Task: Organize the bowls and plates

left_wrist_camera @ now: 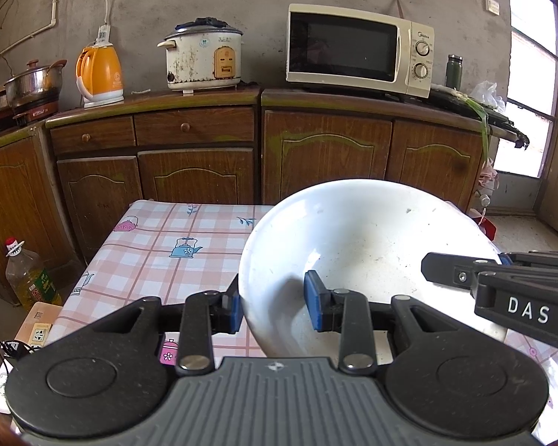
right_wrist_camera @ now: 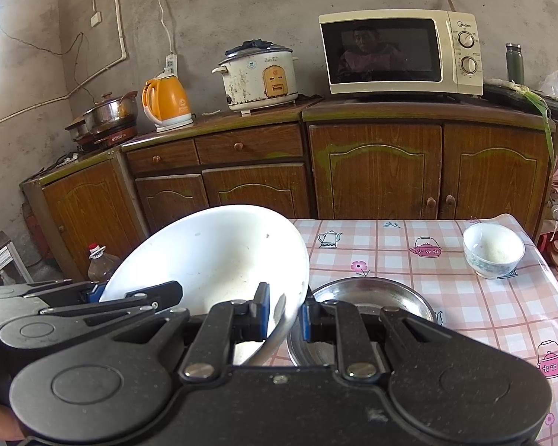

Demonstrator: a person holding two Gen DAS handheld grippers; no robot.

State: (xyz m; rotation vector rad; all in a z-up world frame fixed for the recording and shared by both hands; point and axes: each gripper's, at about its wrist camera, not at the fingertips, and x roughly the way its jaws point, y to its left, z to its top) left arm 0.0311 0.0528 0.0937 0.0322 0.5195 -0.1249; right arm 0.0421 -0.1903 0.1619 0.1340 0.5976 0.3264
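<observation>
A large white bowl (left_wrist_camera: 372, 245) hangs tilted above the checked tablecloth (left_wrist_camera: 167, 245), held by both grippers. My left gripper (left_wrist_camera: 274, 306) is shut on its near-left rim, one blue pad outside the wall and one inside. My right gripper (right_wrist_camera: 284, 314) is shut on the opposite rim of the white bowl (right_wrist_camera: 212, 252). Each gripper shows in the other's view: the right gripper (left_wrist_camera: 502, 260) at the right edge, the left gripper (right_wrist_camera: 100, 293) at the left. A steel basin (right_wrist_camera: 372, 293) sits on the table just right of and below the bowl. A small patterned bowl (right_wrist_camera: 493, 249) stands at the far right.
Wooden cabinets (left_wrist_camera: 316, 156) run behind the table, carrying a microwave (left_wrist_camera: 357, 48), a rice cooker (left_wrist_camera: 202, 55) and an orange kettle (left_wrist_camera: 100, 70). An oil bottle (left_wrist_camera: 29, 278) and a power strip (left_wrist_camera: 37, 334) lie on the floor left of the table.
</observation>
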